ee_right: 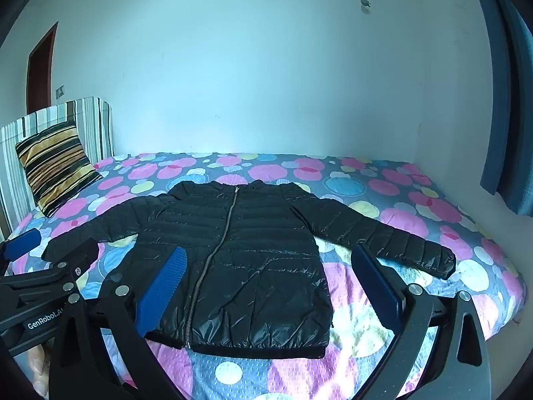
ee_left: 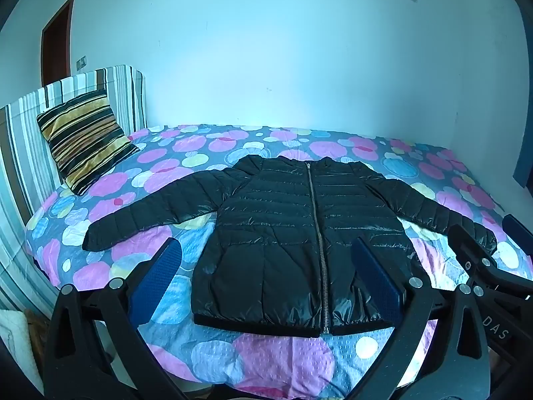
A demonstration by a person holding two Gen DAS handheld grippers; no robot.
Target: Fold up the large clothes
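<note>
Two tools are hovering over the near edge of the bed (ee_left: 283,360), both with their blue pads spread wide and gripping nothing. The left tool (ee_left: 266,273) is pointing down toward the hem of the black puffer jacket (ee_left: 283,233), and the right tool (ee_right: 269,286) is doing the same just beside it. The jacket is lying flat and zipped on the spotted bedspread, sleeves stretching out to both sides. A striped cushion (ee_left: 85,140) is leaning against the striped headboard (ee_left: 23,153).

The bed (ee_left: 283,350) has a cover with pink, blue and yellow circles, and on it lie a black puffy jacket (ee_left: 286,240), spread flat and zipped, and a striped pillow (ee_left: 85,140).
</note>
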